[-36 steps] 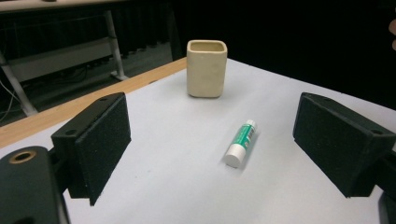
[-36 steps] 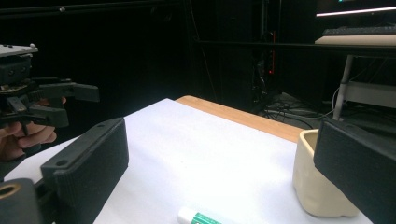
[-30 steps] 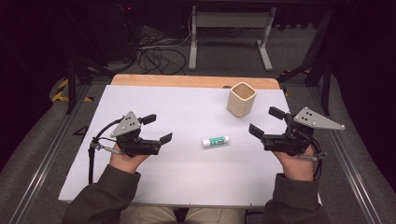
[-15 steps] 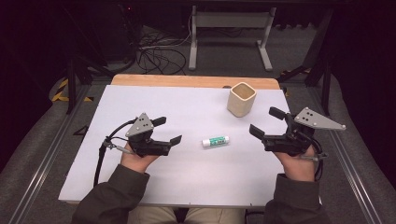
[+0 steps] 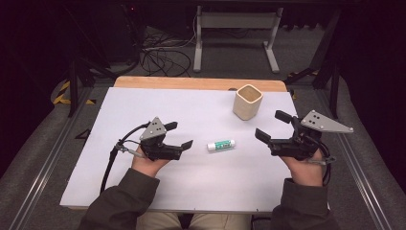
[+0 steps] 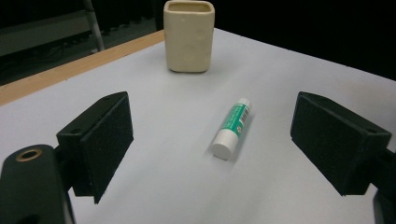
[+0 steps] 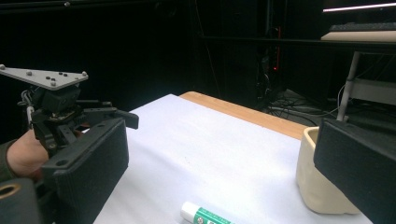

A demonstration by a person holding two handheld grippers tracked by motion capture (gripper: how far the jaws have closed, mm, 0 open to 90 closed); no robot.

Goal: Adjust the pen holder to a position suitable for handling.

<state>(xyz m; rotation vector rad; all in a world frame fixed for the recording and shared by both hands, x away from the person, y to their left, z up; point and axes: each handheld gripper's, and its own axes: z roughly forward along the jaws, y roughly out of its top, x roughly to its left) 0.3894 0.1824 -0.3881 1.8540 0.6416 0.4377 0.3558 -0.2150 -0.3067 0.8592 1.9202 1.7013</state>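
Note:
A white glue stick with a green label [image 5: 221, 144] lies on the white tabletop [image 5: 143, 105], between my two hands. My left gripper [image 5: 179, 135] is just to its left, open and pointing at it, a short gap away. In the left gripper view the glue stick [image 6: 232, 128] lies on the table ahead, between the lines of the two wide-apart pads [image 6: 105, 140], untouched. My right gripper [image 5: 271, 125] hovers open to the right of the stick, nothing between its pads [image 7: 93, 163]. A cream square cup [image 5: 248, 101] stands upright behind the stick.
A wooden strip [image 5: 191, 82] runs along the table's far edge. In the right gripper view, the cup [image 7: 322, 182] is close by the right pad and the left gripper [image 7: 70, 116] is across the table. Metal rails flank the table; cables and a stand lie on the floor beyond.
My left gripper has moved right and a little down, closer to the glue stick. The right gripper, the stick and the cup have stayed put.

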